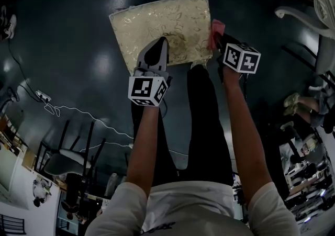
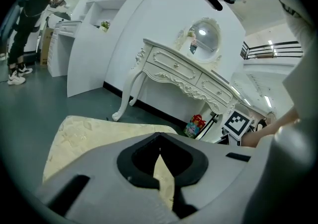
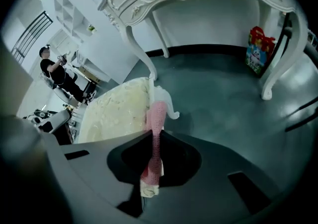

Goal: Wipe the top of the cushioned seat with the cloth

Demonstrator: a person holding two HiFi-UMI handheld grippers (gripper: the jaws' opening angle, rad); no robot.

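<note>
The cushioned seat (image 1: 162, 28) is a cream, patterned square low on the dark floor, at the top middle of the head view. My left gripper (image 1: 160, 42) hovers over its near edge, jaws shut with nothing between them; the cushion (image 2: 89, 138) shows beneath and beyond the gripper (image 2: 159, 141). My right gripper (image 1: 220, 40) sits at the seat's right edge, shut on a pink cloth (image 1: 216, 26). In the right gripper view the cloth (image 3: 155, 118) stands up from the gripper (image 3: 155, 136), with the seat (image 3: 117, 111) just left of it.
A white carved dressing table (image 2: 184, 71) stands just past the seat, its legs (image 3: 141, 49) close by. A red printed bag (image 3: 258, 49) leans under it. A white cable (image 1: 78, 112) lies on the floor to the left. Dark chairs (image 1: 68, 156) stand behind me.
</note>
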